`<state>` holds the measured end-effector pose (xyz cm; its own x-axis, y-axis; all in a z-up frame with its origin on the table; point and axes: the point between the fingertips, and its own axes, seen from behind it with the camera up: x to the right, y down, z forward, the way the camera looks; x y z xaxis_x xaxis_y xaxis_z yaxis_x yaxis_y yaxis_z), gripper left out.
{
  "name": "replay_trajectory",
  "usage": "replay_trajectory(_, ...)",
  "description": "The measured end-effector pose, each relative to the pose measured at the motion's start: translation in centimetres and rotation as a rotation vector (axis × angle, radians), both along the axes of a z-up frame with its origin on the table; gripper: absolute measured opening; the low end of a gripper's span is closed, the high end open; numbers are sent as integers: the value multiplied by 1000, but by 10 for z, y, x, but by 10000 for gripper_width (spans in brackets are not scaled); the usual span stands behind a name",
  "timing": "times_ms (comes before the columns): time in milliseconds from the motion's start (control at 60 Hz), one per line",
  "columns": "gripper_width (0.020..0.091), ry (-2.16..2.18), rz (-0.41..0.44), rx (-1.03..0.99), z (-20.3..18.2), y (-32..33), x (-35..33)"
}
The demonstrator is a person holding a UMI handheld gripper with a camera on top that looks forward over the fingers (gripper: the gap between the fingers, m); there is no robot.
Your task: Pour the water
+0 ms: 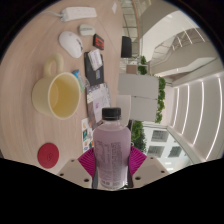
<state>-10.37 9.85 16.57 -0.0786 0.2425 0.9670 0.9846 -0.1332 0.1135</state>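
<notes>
Bottle (111,150) clear plastic, dark cap, pink tint, clamped between gripper (111,160) fingers, yellow cup (58,94) beyond

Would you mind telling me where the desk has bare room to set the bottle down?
With the bottle clamped in the gripper, bare wood lies between the yellow cup and red cap, and beside the white mouse. Crowded: papers beyond the cup.

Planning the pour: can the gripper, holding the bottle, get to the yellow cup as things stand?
Probably yes. The gripper is shut on the bottle, and the yellow cup stands ahead to one side, nothing between them.
</notes>
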Motion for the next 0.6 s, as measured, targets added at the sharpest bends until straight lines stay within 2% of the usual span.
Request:
replay_trajectory(50, 395, -169, 43, -80, -22, 10, 2)
replay_trajectory(83, 395, -291, 42, -110, -29, 12, 7)
replay_trajectory(133, 395, -448, 45, -146, -27, 2, 9)
replay_trajectory(233, 397, -615, 121, -194, -24, 15, -4)
replay_trajectory(333, 396, -628, 88, -215, -20, 20, -10)
replay_trajectory(517, 399, -581, 112, -215, -11, 27, -25)
replay_trajectory(583, 400, -333, 71, -168, 0, 37, -33)
replay_trajectory(600, 398, -247, 38, -82, 3, 13, -34)
